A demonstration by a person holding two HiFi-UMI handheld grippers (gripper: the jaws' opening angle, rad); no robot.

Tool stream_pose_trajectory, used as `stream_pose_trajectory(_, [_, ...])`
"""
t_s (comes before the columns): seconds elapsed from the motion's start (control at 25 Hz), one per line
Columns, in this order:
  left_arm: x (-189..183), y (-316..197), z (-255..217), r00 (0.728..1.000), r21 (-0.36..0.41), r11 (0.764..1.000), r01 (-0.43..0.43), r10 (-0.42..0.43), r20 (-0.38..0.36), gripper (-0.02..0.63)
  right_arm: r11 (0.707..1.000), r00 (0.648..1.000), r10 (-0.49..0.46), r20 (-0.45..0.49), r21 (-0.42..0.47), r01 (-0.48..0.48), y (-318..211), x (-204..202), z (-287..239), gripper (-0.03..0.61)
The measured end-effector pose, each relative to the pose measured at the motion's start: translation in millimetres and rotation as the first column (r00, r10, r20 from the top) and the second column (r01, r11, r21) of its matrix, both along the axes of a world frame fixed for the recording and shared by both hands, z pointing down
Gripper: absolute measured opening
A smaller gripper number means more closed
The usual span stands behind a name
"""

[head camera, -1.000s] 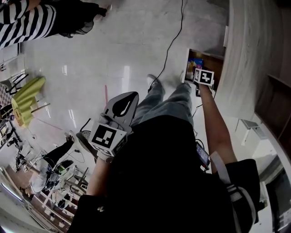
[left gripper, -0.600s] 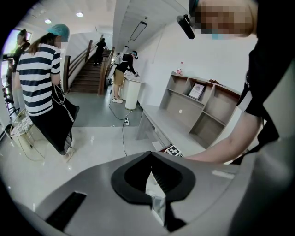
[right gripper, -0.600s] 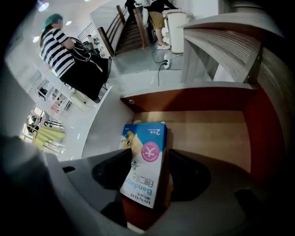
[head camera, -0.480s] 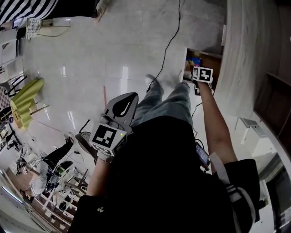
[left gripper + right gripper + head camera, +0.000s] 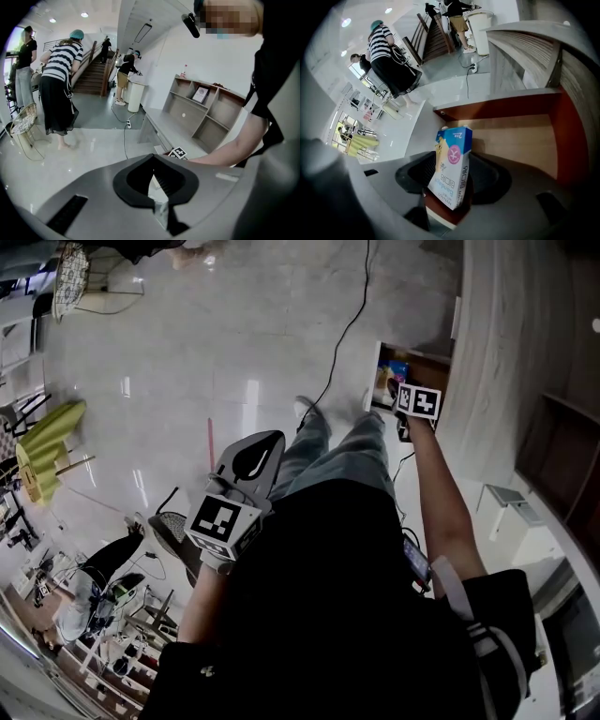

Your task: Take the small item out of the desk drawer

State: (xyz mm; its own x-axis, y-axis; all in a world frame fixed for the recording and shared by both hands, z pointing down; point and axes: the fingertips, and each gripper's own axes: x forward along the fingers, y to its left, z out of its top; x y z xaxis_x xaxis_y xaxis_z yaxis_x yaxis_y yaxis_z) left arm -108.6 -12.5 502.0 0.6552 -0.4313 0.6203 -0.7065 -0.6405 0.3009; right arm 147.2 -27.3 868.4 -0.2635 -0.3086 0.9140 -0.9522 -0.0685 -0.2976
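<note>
1. Small bandage box (image 5: 451, 161): stands upright between the jaws of the right gripper (image 5: 452, 183). Both pads press on its lower sides, and its top end rises clear above them.
2. Position of box: over the open desk drawer (image 5: 520, 140), near the drawer's front corner. Whether its lower edge touches the drawer bottom cannot be told.
3. Appearance of box: narrow carton, slightly tilted. It is blue at the top and white below, with a pink round emblem, a yellow figure along one edge and blue lettering down the face.
4. Drawer: pale wooden bottom and red-brown walls, pulled out from under the grey wood-grain desk (image 5: 492, 343).
5. Right gripper, head view (image 5: 397, 390): held at arm's length at the drawer mouth, its marker cube facing up.
6. Left gripper (image 5: 154, 164): jaws pressed together at the tips, nothing between them. In the head view it (image 5: 255, 454) is held low at the person's left side, well apart from the drawer.
7. Surroundings: glossy pale floor (image 5: 234, 343) with a black cable (image 5: 352, 329) running toward the desk.
</note>
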Motion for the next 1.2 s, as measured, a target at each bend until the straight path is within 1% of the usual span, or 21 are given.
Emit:
stream_pose_trajectory(0.2, [8.1, 0.5, -2.6, 1.0, 0.004, 1.0, 0.006, -0.006, -0.01, 0.008, 0.998, 0.998, 0.031, 0.051, 0.044, -0.033, -2.9, -0.5, -14.9, 0.178])
stream_pose_trajectory(0.4, [15.6, 0.6, -2.3, 1.0, 0.009, 1.0, 0.011, -0.011, -0.013, 0.008, 0.997, 0.996, 0.028, 0.09, 0.075, -0.035, -6.5, -3.5, -23.3, 0.14])
stream_pose_trajectory(0.52, [19.1, 0.3, -2.7, 1.0, 0.013, 1.0, 0.019, -0.018, -0.011, 0.008, 0.996, 0.995, 0.013, 0.096, 0.081, -0.02, -8.2, -5.3, -26.1, 0.115])
stream_pose_trajectory(0.6, [21.6, 0.7, -2.4, 1.0, 0.015, 1.0, 0.02, -0.02, -0.009, 0.008, 0.997, 0.995, -0.007, 0.1, 0.075, -0.001, -8.0, -8.5, -25.8, 0.11])
stream_pose_trajectory(0.72, [22.4, -0.2, -2.9, 1.0, 0.018, 1.0, 0.023, -0.023, -0.006, 0.008, 0.997, 0.991, -0.047, 0.122, 0.065, 0.039, -9.4, -23.0, -24.4, 0.104])
stream_pose_trajectory(0.88, [25.8, 0.9, -3.4, 0.999, 0.022, 0.999, 0.035, -0.035, -0.001, 0.008, 0.994, 0.991, -0.089, 0.104, 0.066, 0.082, -13.6, -35.0, -23.7, 0.121])
stream_pose_trajectory(1.0, [26.1, 1.0, -5.2, 0.999, 0.024, 0.999, 0.045, -0.045, 0.001, 0.008, 0.992, 0.991, -0.117, 0.065, 0.054, 0.113, -16.1, -40.8, -24.8, 0.126])
stream_pose_trajectory(1.2, [22.7, -2.7, -5.7, 0.998, 0.031, 0.998, 0.06, -0.06, 0.0, 0.008, 0.993, 0.993, -0.113, -0.018, 0.019, 0.114, -20.0, -43.2, -25.1, 0.109])
